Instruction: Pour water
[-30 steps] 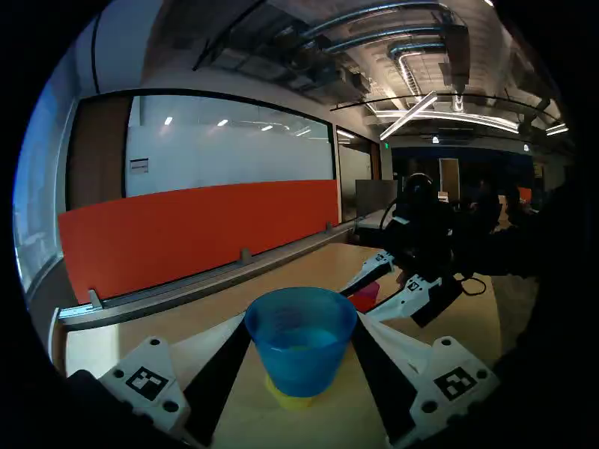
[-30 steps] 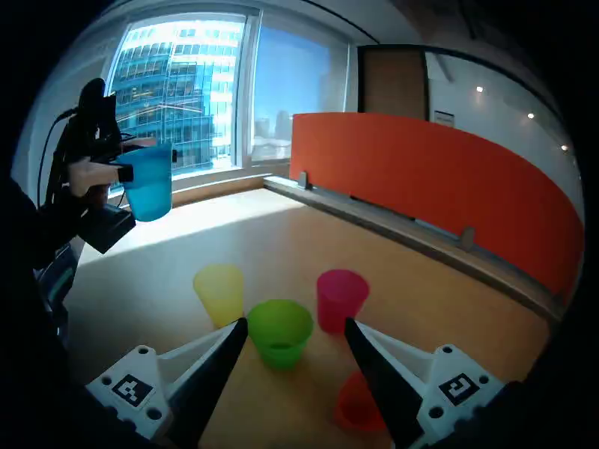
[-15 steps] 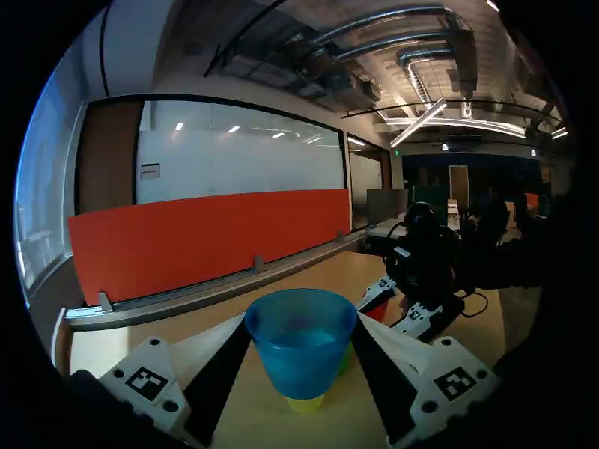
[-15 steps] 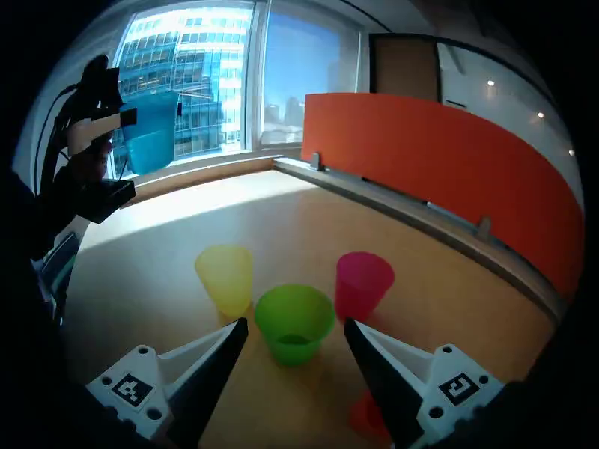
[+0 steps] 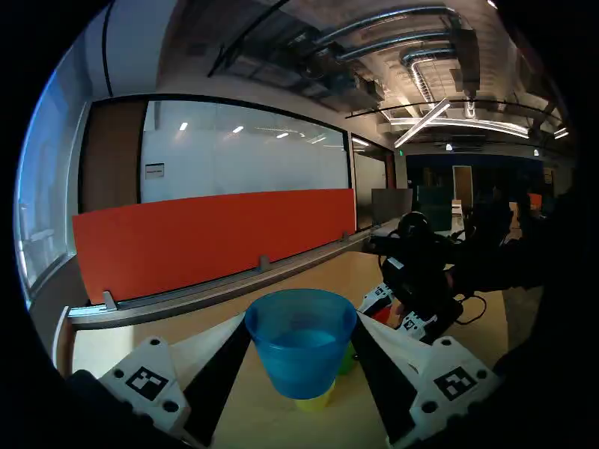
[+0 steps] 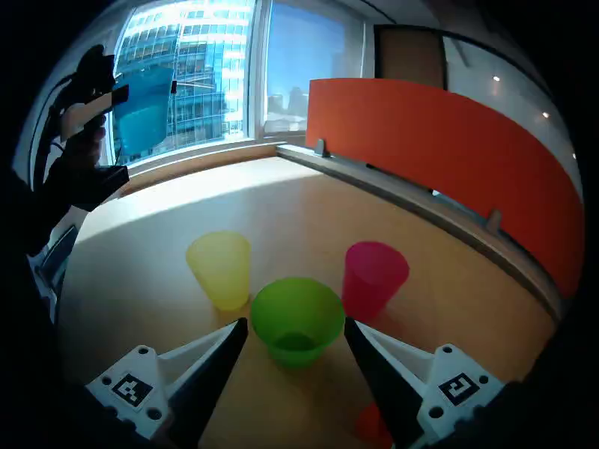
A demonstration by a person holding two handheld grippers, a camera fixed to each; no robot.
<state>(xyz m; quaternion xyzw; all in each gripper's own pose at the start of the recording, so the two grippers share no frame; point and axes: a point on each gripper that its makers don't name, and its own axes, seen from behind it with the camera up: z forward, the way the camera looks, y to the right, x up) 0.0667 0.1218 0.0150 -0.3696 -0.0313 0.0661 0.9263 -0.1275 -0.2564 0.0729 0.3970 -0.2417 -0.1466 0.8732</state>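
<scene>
While left hand-held gripper clamps blue cup, square markers flank it.

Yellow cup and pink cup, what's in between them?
The green cup stands between them, slightly nearer the camera, in the right gripper view.

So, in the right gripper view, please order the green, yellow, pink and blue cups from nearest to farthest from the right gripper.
1. The green cup, just ahead between the fingers.
2. The yellow cup on the left and the pink cup on the right: too close to call.
3. The blue cup, far off at upper left, held by the left gripper.
</scene>
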